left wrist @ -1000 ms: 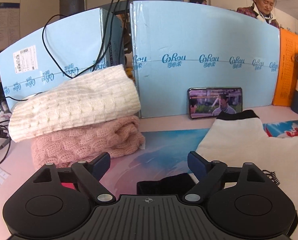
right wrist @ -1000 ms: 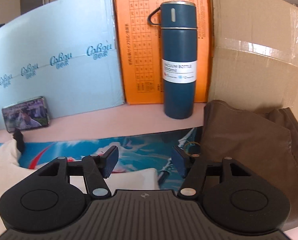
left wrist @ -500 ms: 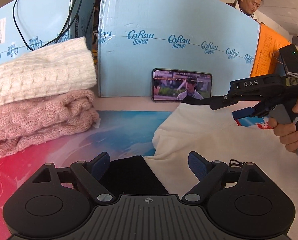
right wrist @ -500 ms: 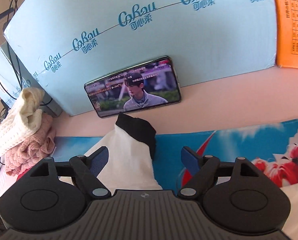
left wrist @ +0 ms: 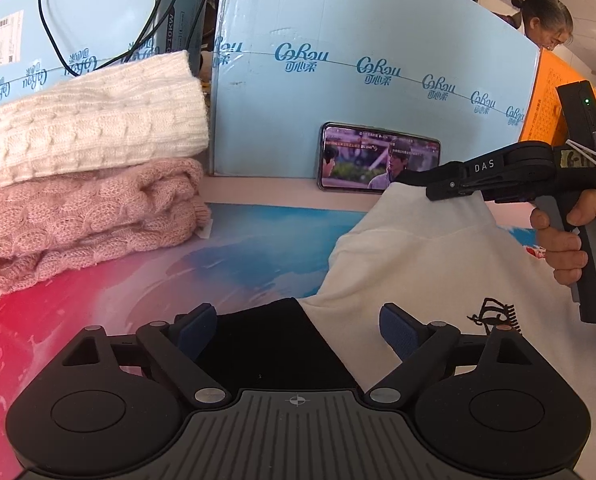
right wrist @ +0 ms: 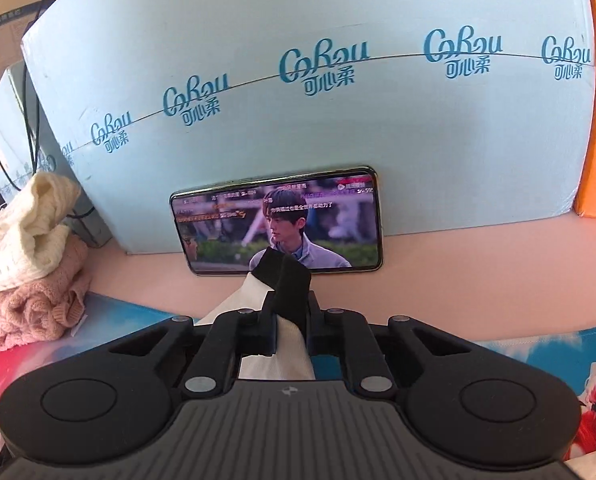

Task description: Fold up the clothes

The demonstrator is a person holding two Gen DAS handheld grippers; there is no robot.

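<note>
Right wrist view: my right claw (right wrist: 287, 322) is clenched on the black-cuffed sleeve end (right wrist: 287, 280) of the white sweatshirt (left wrist: 438, 264), cuff poking up between the pads, white cloth bunched below. Cuff sits just in front of the phone (right wrist: 277, 226), which leans against the pale blue box (right wrist: 318, 120) at the back of the table (right wrist: 458, 272).

Left wrist view: my left claw (left wrist: 298, 330) is released, pads wide apart, hovering low over the other black cuff (left wrist: 273, 340), which lies flat on the printed mat (left wrist: 237, 256). Cannot tell whether the pads touch cloth. Sweatshirt body spreads to the right across the mat, small black print (left wrist: 494, 314) visible on it. Right claw appears here from the side, held by my right hand (left wrist: 566, 244), sleeve raised off the table toward the phone.

Folded stack at left: white knit sweater (left wrist: 85, 120) on top of pink knit sweater (left wrist: 85, 216), well apart from the sweatshirt. Black cables (left wrist: 97, 40) hang behind the stack.
</note>
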